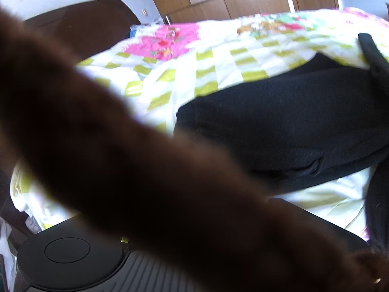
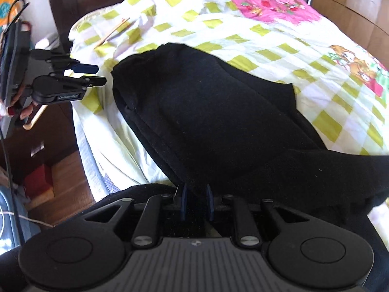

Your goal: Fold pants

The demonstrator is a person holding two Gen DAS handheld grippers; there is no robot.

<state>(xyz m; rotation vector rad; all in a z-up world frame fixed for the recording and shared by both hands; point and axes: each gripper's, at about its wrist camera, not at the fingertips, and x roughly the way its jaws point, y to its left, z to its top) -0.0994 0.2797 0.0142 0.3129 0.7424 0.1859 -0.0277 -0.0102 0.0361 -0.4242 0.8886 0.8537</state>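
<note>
Blurred brown cloth, perhaps a sleeve or hanging fabric, lies right against the left wrist lens and blocks most of that view; what it is cannot be told. The left tongs are seen from the right wrist camera, held off the bed's edge, well apart from the pants, jaws drawn narrow with nothing visible between them; full closure cannot be confirmed. A hand is noted behind them.

The right tongs are seen with blue pads close together and black fabric between them; they are judged to be gripping an edge of the pants.

The pants lie on the checked bedspread, already doubled, long axis running from the right tongs away toward the far left of the bed. The near end is held by the right tongs; the far end is nearer the left tongs.

Waistband and cuffs cannot be distinguished in the dark cloth. A thin wooden stick rests on the bedspread beyond.
</note>
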